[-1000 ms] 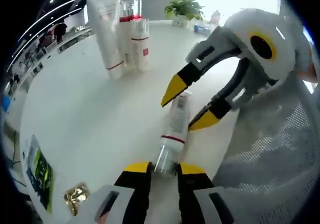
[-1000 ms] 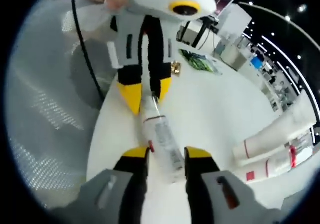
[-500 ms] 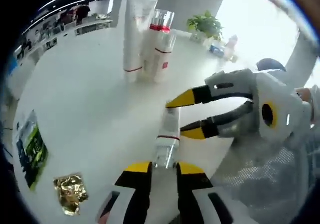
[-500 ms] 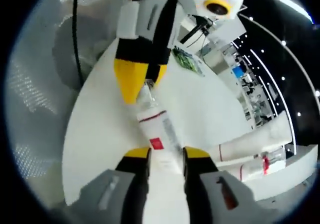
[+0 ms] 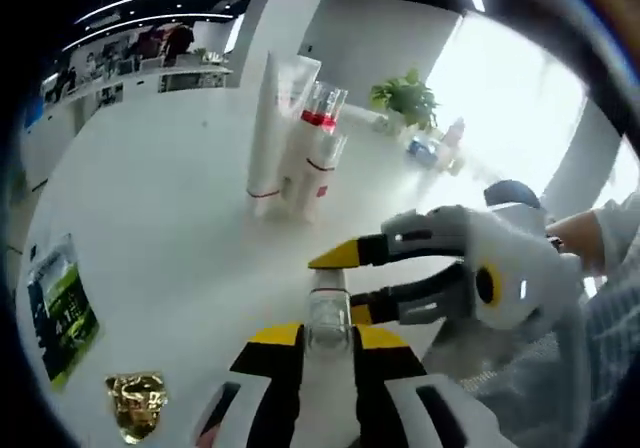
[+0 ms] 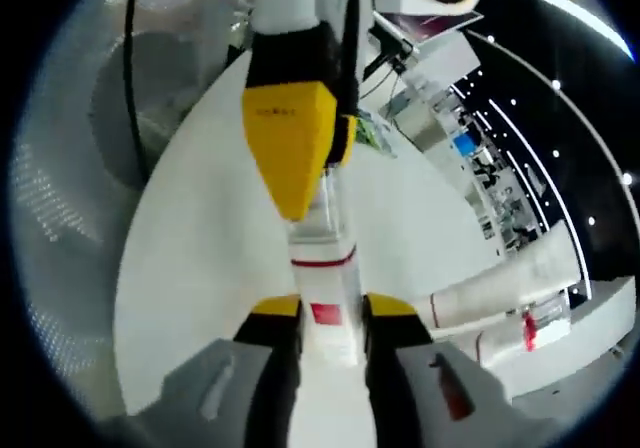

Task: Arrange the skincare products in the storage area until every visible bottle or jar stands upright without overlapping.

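A white bottle with a red band and a clear cap is held between both grippers above the white table. My left gripper is shut on its clear cap end. My right gripper comes in from the right, its yellow-tipped jaws pinching the white body. In the right gripper view the same bottle shows a red square label between my right gripper's jaws, and the left gripper clamps the cap from above. Several tubes and bottles stand upright in a tight group farther back.
A green packet and a gold foil packet lie at the left on the table. A potted plant and small items stand at the far edge. White tubes and a red-capped bottle show at right. A person's hand holds the right gripper.
Both grippers keep hold of the bottle, which has tipped up from lying on the table. The right gripper's jaws have closed in on its body.
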### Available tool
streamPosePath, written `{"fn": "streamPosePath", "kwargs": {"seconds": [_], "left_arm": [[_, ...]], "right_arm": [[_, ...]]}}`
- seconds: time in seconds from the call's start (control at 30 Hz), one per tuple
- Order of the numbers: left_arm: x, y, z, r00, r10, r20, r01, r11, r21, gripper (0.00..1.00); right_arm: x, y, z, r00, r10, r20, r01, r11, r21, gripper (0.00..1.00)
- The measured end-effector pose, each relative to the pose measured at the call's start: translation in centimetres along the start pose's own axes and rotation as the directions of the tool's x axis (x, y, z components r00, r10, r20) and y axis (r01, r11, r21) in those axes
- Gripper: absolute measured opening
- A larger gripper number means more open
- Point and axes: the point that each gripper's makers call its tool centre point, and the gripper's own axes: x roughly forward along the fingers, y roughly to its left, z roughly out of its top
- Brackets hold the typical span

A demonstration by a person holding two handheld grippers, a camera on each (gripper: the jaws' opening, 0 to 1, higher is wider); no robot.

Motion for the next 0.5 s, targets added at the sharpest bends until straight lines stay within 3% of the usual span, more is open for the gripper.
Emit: {"fn": "streamPosePath", "kwargs": {"seconds": [0.1, 0.2, 0.27, 0.3, 0.5], "left_arm": [[-0.4, -0.2, 1.2, 0.997, -0.008, 0.071, 0.008, 1.0, -0.003, 0.2], [-0.5, -0.4, 1.7, 0.996, -0.014, 0.093, 0.013, 1.0, 0.007, 0.2], [-0.7, -0.6, 2.4, 0.991, -0.024, 0.133, 0.021, 1.0, 0.022, 0.2], [-0.7, -0.7, 2.9, 0.987, -0.026, 0.161, 0.019, 0.999, 0.042, 0.2], [-0.7, -1.7, 4.0, 0.971, -0.057, 0.231, 0.027, 0.991, 0.131, 0.21]], "right_arm": [[-0.2, 0.0, 0.3, 0.998, 0.025, 0.052, -0.031, 0.992, 0.121, 0.23], [-0.4, 0.1, 0.5, 0.995, 0.043, 0.086, -0.06, 0.975, 0.214, 0.23], [-0.6, 0.2, 0.9, 0.991, 0.058, 0.122, -0.09, 0.958, 0.273, 0.23], [-0.6, 0.2, 1.0, 0.988, 0.059, 0.144, -0.104, 0.938, 0.331, 0.23], [-0.6, 0.7, 1.7, 0.969, 0.095, 0.227, -0.189, 0.878, 0.441, 0.22]]}}
